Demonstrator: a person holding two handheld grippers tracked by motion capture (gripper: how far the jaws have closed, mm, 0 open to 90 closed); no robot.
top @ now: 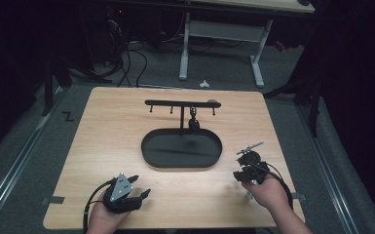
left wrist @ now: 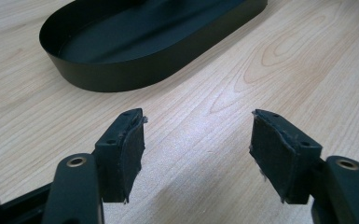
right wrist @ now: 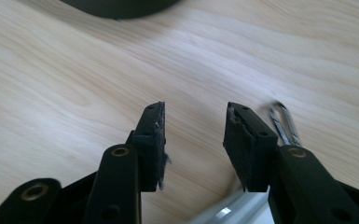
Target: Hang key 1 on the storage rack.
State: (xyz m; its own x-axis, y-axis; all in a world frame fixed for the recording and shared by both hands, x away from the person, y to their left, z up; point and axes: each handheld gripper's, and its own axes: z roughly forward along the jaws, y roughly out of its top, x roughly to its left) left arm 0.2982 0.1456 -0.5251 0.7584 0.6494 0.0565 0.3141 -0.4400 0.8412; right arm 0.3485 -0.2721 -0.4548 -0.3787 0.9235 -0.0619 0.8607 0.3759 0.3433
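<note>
Fingers point(left wrist: 121, 156) of the left gripper point(top: 135, 191) stand wide apart over bare wood with nothing between them. Fingers point(right wrist: 153, 140) of the right gripper point(top: 244, 168) stand partly apart, also empty; a small metal clip point(right wrist: 285, 126) lies just beside them. That clip is thin and flat on the counter point(top: 107, 146), so the pads could slide it away or close over it. Centre sits the black oval tray point(top: 148, 148) with its hanger stand point(top: 182, 103). Beyond, dark room, grey floor, cables.

Black oval tray point(top: 151, 158) mid-table; hook rack point(top: 181, 104) rising from its far edge.
</note>
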